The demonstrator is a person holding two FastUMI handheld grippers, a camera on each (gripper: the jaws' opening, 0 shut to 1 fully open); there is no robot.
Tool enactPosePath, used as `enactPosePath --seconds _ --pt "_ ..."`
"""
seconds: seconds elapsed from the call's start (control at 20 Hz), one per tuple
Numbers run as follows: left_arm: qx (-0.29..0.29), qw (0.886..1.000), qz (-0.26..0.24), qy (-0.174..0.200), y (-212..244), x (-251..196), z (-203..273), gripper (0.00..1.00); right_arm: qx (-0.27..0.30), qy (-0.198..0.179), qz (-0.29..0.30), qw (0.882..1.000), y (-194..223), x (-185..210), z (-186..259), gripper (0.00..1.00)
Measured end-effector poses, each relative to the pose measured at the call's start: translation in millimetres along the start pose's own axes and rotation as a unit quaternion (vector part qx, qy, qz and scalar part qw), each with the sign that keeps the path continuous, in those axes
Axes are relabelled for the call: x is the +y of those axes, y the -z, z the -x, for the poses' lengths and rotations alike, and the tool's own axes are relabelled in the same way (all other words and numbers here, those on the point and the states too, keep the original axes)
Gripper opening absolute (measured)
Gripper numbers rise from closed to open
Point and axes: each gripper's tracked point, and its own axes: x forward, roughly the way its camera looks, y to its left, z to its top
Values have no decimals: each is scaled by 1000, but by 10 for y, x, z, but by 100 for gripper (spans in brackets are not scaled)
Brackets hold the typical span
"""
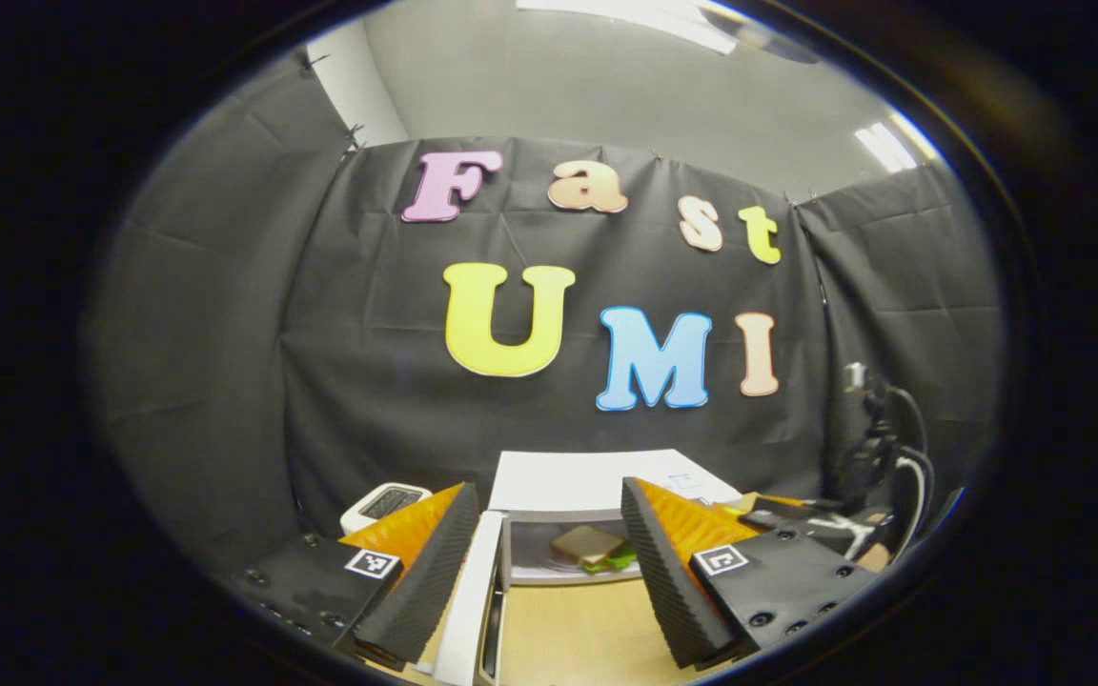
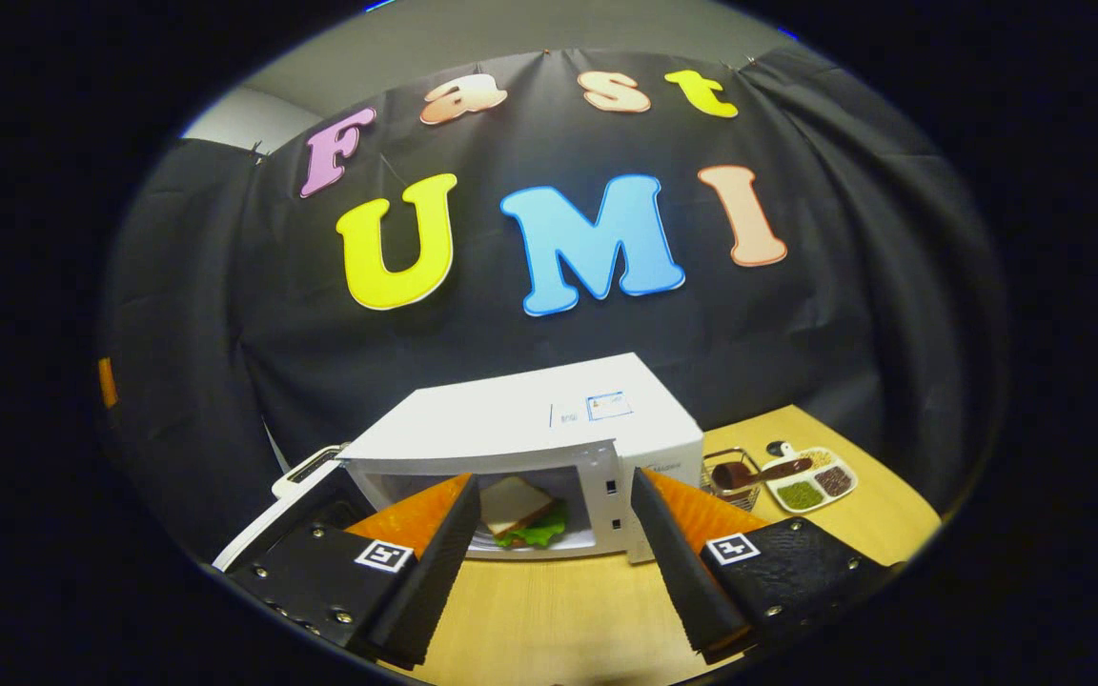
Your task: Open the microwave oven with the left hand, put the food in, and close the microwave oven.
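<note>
A white microwave oven stands on the wooden table with its door swung open to the left. Inside its cavity lies a sandwich with green lettuce on a white plate; the sandwich also shows in the left gripper view. My left gripper is open, in front of the oven, its left finger close beside the open door's edge. My right gripper is open too, held back from the oven's mouth with nothing between its fingers.
A white toaster stands left of the oven. Right of the oven sit a small wire basket and a white divided dish of seasonings. Bare wooden table lies in front. A black stand with cables is at the right.
</note>
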Motion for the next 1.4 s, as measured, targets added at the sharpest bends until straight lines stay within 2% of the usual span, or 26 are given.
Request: enactPosePath --seconds 0.4,0.7,0.8,0.85,0.9,1.0,1.05,1.1,1.25,1.4 --pt "-11 1000 -12 -10 -116 5 63 96 -79 10 57 995 -956 -200 906 96" --pt "-14 999 -21 -22 -122 54 170 94 -101 19 54 993 -1139 -235 1093 96" --pt "-9 1000 -22 -15 -79 30 210 96 -103 16 60 993 -1122 -227 1073 96" --pt "-1 1000 -20 -12 -40 32 230 94 -100 15 60 993 -1099 -246 1071 96" --pt "7 1000 -21 -20 23 113 221 72 -95 14 56 994 -1071 -253 1066 96" --pt "16 998 -25 -64 105 405 314 27 -84 14 44 995 -1012 -278 1045 96" --pt "30 998 -15 -54 233 441 370 5 -80 13 39 996 -988 -282 1036 96" --pt "43 997 -10 -57 317 502 464 7 -78 12 37 996 -973 -286 1028 96" --pt "85 992 -24 -96 647 989 704 7 -75 10 42 996 -962 -308 1012 96" --pt "143 982 -30 -120 1218 1349 1049 7 -71 5 38 997 -925 -289 986 96"
